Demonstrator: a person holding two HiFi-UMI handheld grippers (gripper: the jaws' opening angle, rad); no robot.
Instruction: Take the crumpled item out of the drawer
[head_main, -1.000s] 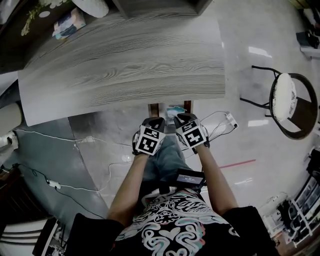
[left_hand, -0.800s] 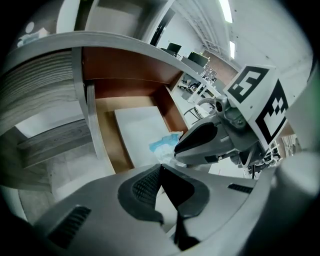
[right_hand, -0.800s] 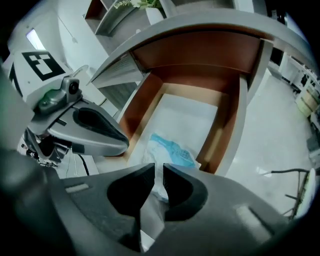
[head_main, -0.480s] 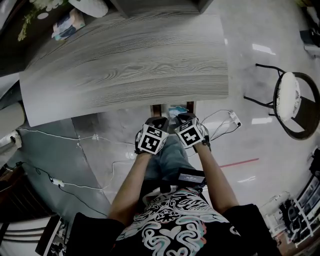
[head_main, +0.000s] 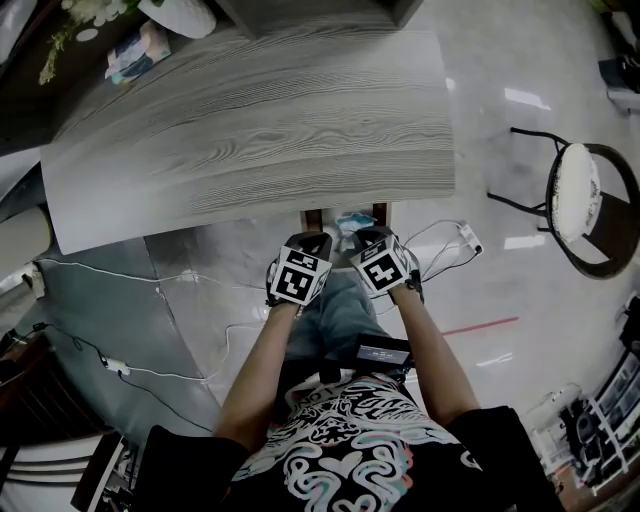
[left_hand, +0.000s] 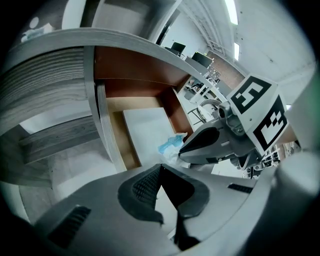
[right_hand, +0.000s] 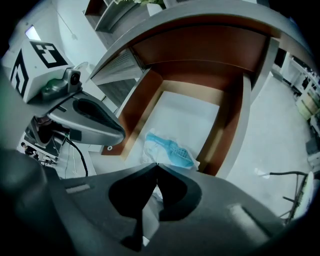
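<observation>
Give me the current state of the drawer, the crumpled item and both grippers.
Drawer: pulled open under the desk.
Crumpled item: lying in the drawer near its front edge, not gripped.
Left gripper: jaws together, nothing between them.
Right gripper: jaws together, nothing between them, pointed at the crumpled item.

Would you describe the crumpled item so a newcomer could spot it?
Under the near edge of the grey table a wooden drawer stands open. At its near end lies the crumpled item, a white and light-blue wad, alone on its pale floor.
</observation>
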